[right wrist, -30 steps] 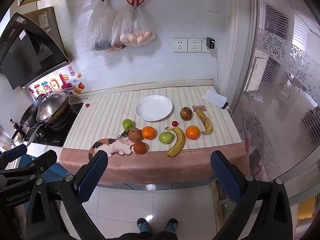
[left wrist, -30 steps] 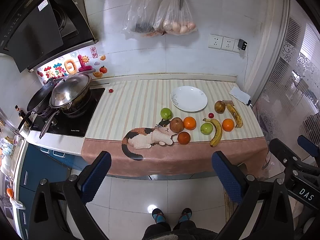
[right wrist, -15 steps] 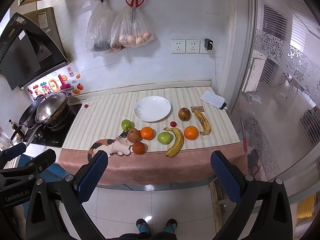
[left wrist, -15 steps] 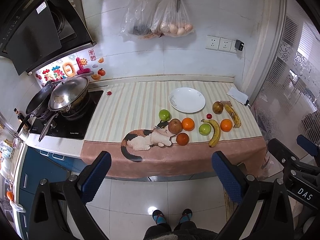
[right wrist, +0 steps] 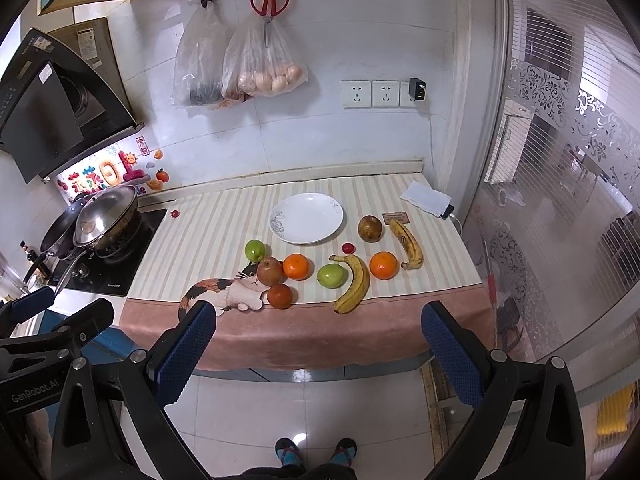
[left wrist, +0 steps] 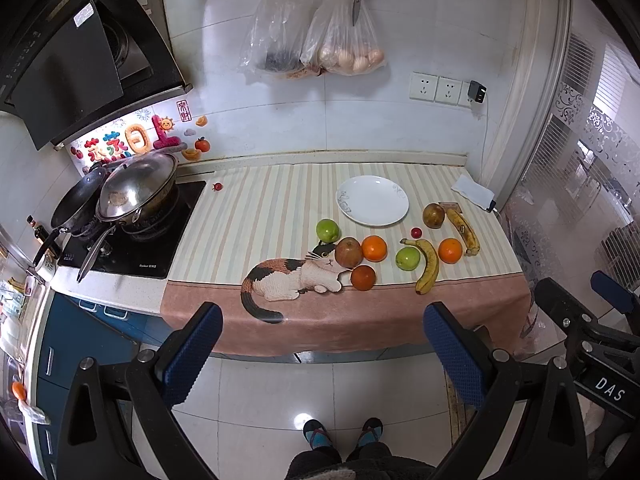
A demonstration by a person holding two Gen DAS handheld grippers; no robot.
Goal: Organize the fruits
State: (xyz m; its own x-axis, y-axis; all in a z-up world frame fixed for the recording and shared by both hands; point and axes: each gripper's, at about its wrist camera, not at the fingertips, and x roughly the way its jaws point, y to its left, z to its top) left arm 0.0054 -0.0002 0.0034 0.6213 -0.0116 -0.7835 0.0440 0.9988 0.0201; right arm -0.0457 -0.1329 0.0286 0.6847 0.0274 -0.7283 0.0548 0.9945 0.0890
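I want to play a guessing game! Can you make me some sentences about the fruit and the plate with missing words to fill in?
1. The white plate has ____ fruit on it.
2. The number of bananas on the striped cloth is ____.
3. Both pairs of tongs, left and right, are ____ and hold nothing.
4. The red scissors hang on the ____.

Missing words: no; two; open; wall

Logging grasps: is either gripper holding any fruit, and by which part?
Nothing is held. Left gripper and right gripper are both open, short of the counter.
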